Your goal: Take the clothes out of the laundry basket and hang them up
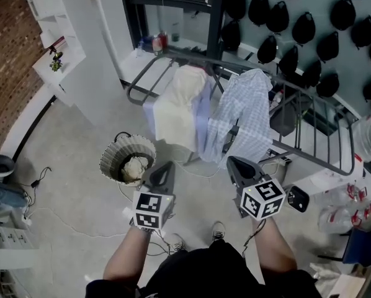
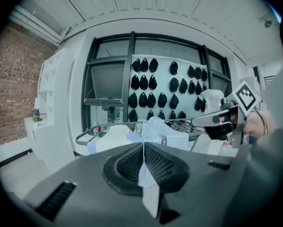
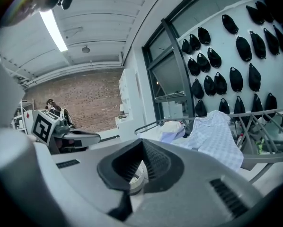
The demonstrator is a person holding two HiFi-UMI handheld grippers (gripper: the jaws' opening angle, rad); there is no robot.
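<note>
The round laundry basket stands on the floor at lower left, with a cream garment inside it. Beyond it the grey drying rack carries a cream top, a lavender cloth and a light blue checked shirt. My left gripper hovers just right of the basket, shut and empty. My right gripper is level with it, below the checked shirt, also shut and empty. In the left gripper view the jaws are pressed together and point at the rack. The right gripper faces the checked shirt.
A white shelf unit stands at the far left. Cables trail over the floor near the basket. Dark pouches hang on the wall behind the rack. Bottles crowd the right edge. My shoe is just below the grippers.
</note>
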